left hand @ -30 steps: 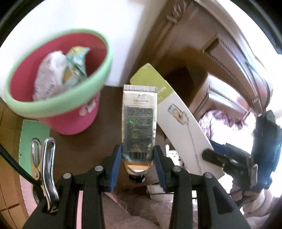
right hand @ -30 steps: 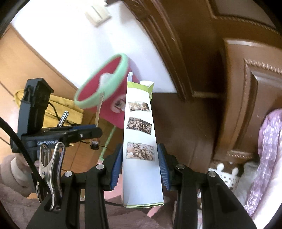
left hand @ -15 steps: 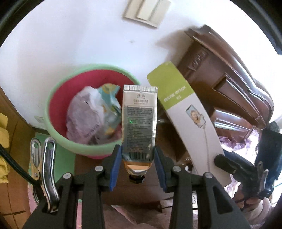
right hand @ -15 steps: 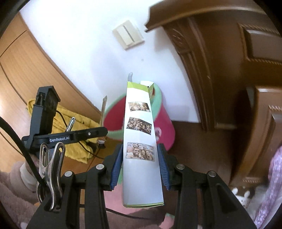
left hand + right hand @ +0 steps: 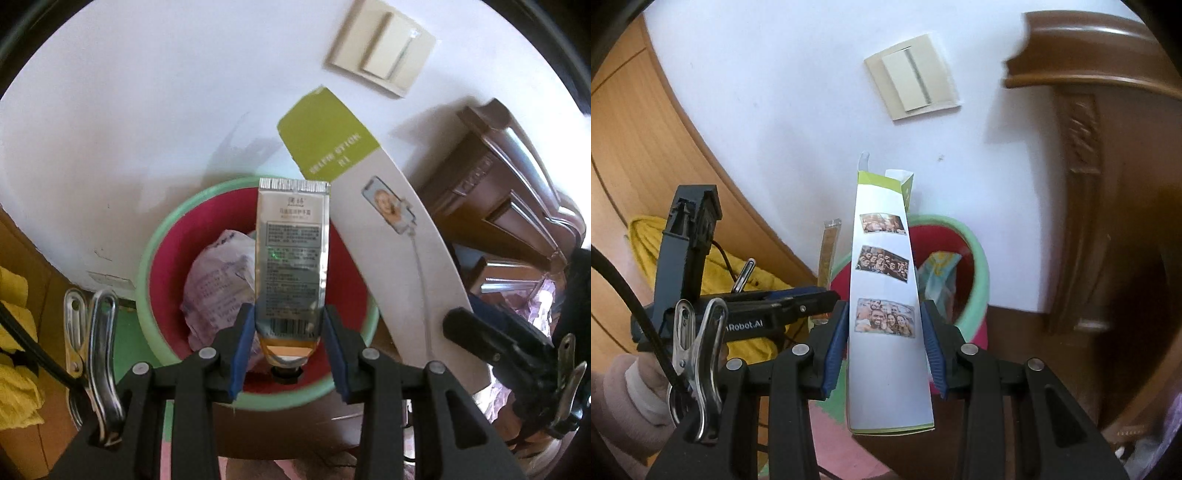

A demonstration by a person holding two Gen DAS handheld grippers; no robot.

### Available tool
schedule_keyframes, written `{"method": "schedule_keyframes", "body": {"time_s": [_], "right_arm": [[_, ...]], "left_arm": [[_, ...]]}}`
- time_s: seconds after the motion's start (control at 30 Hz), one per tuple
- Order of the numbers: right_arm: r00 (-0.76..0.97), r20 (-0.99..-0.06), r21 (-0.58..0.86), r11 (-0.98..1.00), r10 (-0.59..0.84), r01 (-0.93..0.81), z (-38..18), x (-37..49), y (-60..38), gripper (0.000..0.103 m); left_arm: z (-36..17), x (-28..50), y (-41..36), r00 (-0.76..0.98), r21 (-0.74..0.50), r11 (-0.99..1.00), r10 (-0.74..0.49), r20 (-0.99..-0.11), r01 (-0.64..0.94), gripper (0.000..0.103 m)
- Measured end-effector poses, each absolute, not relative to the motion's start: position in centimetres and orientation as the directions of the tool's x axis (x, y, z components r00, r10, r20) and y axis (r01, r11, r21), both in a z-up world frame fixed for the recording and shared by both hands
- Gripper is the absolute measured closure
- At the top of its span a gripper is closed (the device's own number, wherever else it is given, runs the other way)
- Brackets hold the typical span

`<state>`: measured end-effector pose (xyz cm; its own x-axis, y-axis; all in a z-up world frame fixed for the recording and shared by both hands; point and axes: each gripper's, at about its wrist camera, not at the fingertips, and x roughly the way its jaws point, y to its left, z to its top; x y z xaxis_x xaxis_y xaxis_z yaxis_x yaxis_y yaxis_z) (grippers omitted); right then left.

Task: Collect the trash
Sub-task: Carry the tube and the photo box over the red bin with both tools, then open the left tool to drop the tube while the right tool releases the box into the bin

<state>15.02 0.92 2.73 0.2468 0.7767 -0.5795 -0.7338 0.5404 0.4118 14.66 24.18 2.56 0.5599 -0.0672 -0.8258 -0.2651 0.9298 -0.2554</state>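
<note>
Nearest, the left gripper [image 5: 288, 345] is clamped on a silver tube [image 5: 290, 258] by its lower end, cap toward the camera, the crimped end pointing away over the bin [image 5: 147, 266]. Likewise the right gripper [image 5: 884, 349] is clamped on a long white-and-green box [image 5: 882, 295] printed with group photos, its open flap at the far end. Just beyond both stands the pink bin with a mint-green rim, holding crumpled wrappers [image 5: 218, 280]. Farther back, a white wall carries a beige switch [image 5: 912, 75]; a dark wooden door frame [image 5: 1108, 184] rises at right, yellow cloth [image 5: 738, 280] lies at left.
</note>
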Motion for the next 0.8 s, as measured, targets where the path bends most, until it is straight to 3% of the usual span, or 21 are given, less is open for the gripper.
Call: {"method": "schedule_keyframes", "body": {"time_s": [0.2,0.8], "right_arm": [[0.28,-0.622,0.351,0.58,0.731,-0.735,1.6,15.9,4.9,0.063],[0.285,-0.746,0.271,0.666,0.601,-0.694,-1.2,16.3,9.5,0.061]], "left_arm": [[1.1,15.8,25.2,0.535,-0.195,0.951,-0.037,-0.844,-0.241,0.065],[-1.3,16.3,27.1,0.504,-0.296,0.935,-0.163,-0.848,-0.196,0.065]]}}
